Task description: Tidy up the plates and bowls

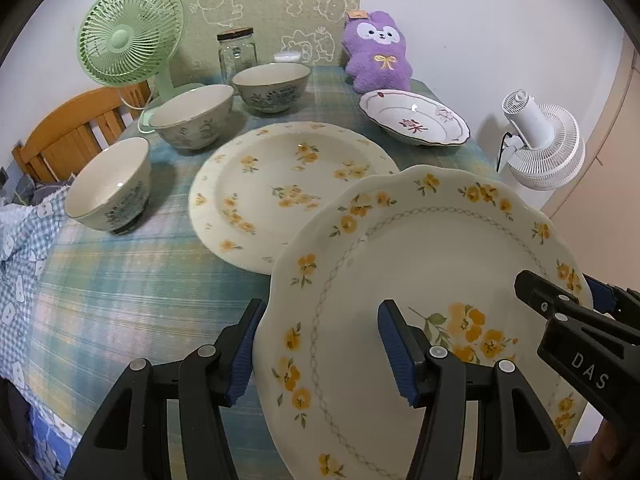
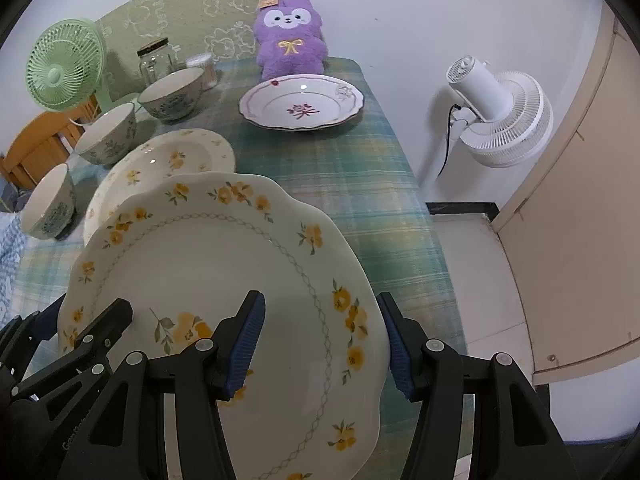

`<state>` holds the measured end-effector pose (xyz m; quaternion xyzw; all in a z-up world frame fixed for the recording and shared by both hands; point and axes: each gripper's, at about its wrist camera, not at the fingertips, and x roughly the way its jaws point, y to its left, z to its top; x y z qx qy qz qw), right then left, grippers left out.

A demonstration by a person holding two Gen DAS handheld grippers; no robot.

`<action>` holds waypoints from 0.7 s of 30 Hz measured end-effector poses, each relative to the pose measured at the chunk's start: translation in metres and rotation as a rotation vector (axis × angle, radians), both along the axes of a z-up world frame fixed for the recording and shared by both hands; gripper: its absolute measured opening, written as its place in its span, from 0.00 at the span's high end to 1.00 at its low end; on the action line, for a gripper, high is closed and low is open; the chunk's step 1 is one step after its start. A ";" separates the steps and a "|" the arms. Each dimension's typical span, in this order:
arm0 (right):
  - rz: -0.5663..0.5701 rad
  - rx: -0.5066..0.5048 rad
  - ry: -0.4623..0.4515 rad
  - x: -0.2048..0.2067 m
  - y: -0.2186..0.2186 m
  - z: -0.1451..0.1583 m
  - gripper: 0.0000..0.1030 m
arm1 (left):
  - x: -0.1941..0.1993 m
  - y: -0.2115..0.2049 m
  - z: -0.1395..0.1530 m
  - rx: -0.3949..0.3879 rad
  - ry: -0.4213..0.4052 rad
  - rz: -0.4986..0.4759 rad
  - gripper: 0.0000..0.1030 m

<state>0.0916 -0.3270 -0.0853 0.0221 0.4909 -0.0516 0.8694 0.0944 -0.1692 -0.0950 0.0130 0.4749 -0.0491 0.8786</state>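
Observation:
A scalloped cream plate with yellow flowers (image 1: 420,264) is held tilted above the table's near edge. My left gripper (image 1: 324,344) is shut on its left rim. My right gripper (image 2: 320,344) is shut on its right rim; the plate also shows in the right wrist view (image 2: 208,264). Behind it a large yellow-flowered plate (image 1: 280,196) lies flat on the plaid cloth. A white plate with red flowers (image 1: 414,118) sits at the back right. Three patterned bowls (image 1: 110,186), (image 1: 192,118), (image 1: 272,86) stand in a line along the left.
A green fan (image 1: 130,38), a glass jar (image 1: 236,52) and a purple plush toy (image 1: 376,52) stand at the table's back. A white fan (image 2: 500,116) stands on the floor to the right. A wooden chair (image 1: 76,128) is at the left.

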 end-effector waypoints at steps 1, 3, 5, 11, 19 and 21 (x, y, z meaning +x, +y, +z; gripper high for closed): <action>-0.001 -0.001 0.002 0.001 -0.005 -0.002 0.42 | 0.000 -0.004 -0.001 0.000 0.001 0.000 0.44; -0.003 -0.002 0.011 0.003 -0.012 -0.005 0.42 | 0.002 -0.010 -0.003 -0.001 0.003 -0.001 0.44; -0.005 -0.002 0.021 0.005 -0.019 -0.008 0.42 | 0.003 -0.018 -0.007 -0.003 0.010 -0.002 0.44; -0.004 -0.004 0.053 0.010 -0.038 -0.021 0.42 | 0.009 -0.034 -0.018 -0.008 0.042 0.005 0.44; -0.005 0.006 0.093 0.017 -0.051 -0.037 0.42 | 0.013 -0.049 -0.031 0.002 0.079 0.013 0.44; -0.010 0.006 0.102 0.018 -0.055 -0.041 0.42 | 0.013 -0.052 -0.034 0.001 0.084 0.007 0.44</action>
